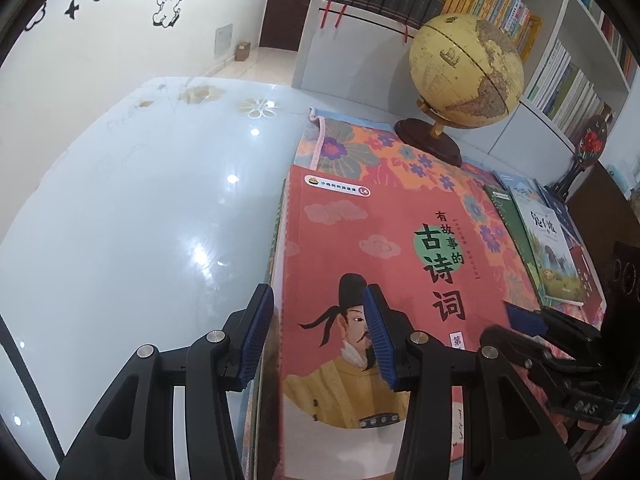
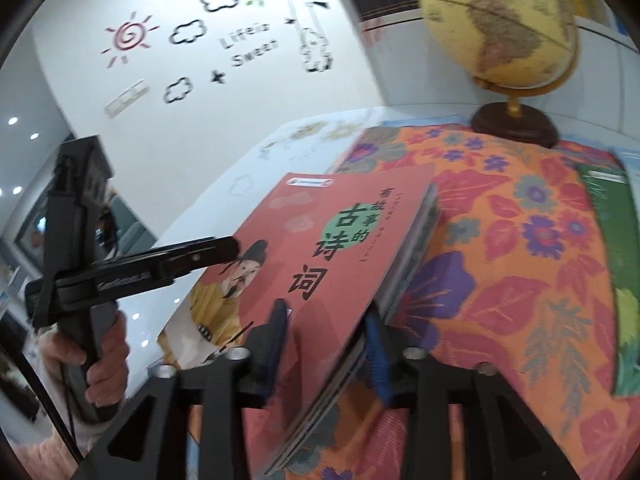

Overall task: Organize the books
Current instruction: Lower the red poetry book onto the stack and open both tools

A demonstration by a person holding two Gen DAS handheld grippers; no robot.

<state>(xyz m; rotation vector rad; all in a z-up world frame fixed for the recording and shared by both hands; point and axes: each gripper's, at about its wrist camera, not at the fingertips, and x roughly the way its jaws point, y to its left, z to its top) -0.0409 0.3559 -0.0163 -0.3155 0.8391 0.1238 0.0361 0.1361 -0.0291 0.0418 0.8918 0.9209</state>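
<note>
- Straddling the left edge of the stack of books (image 1: 360,248), the left tool (image 1: 318,334) stands partly open. One pad is outside the spines and the other is over the red cover, and I cannot tell whether they actually pinch.
- The right tool (image 2: 326,340) is about half open around the stack's near right corner. The view is blurred, but I see no firm squeeze there.
- The stack sits in front of the globe (image 1: 466,72) and to its left. It lies partly on the flowered cloth (image 1: 360,152), with its left side over the bare glossy bench (image 1: 140,200).
- Another green book (image 1: 516,232) lies in front of the globe on the other side, well apart from the stack.
- Likely trouble: the thin volumes look loosely layered, so a lift or nudge with neither tool clamped could fan them out or spill the lower ones.
- On the slick bench the left side could skid while the cloth drags the right, twisting the pile.
- A shove away from me would carry the pile toward the globe's base and could rock it.
</note>
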